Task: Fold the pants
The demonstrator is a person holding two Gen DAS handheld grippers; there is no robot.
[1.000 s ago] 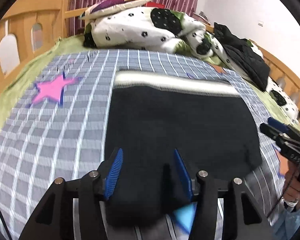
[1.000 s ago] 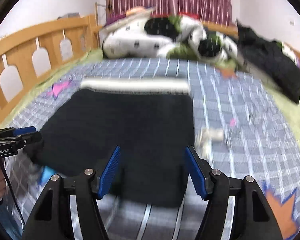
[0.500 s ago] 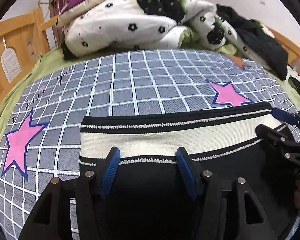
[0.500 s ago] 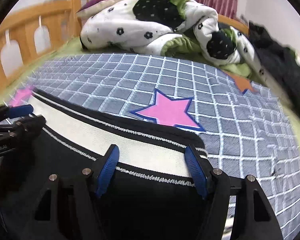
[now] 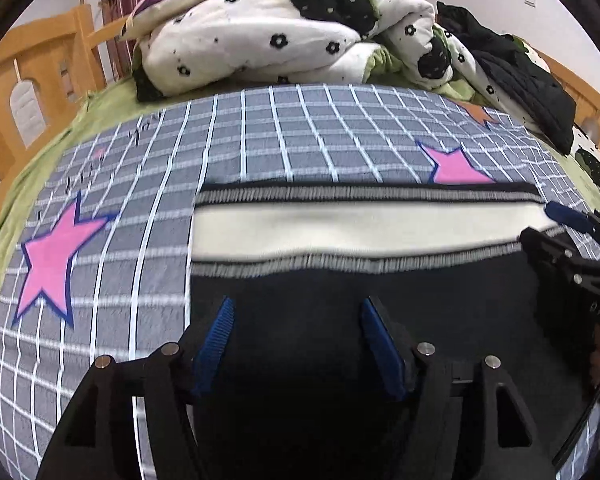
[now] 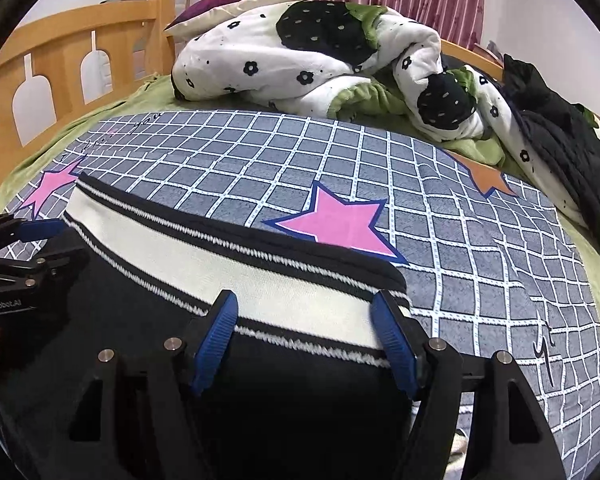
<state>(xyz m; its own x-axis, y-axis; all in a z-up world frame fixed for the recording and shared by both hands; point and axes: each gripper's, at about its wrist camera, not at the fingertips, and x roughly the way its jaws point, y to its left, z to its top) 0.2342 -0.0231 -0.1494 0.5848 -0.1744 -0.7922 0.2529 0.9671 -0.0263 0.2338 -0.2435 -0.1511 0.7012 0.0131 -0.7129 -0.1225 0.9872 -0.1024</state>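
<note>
Pants (image 5: 340, 320) blurred in left view, sharp w/ orange star (image 6: 488, 178) in right.

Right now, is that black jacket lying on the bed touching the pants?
Apart. In the right wrist view, the black jacket lies at the bed's far right edge, and a wide stretch of checked sheet separates it from the pants.

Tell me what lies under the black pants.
The black pants lie on a grey checked bedspread with pink stars. One pink star shows just past the cream waistband, its near edge hidden by it. What the fabric covers beneath cannot be seen.
</note>
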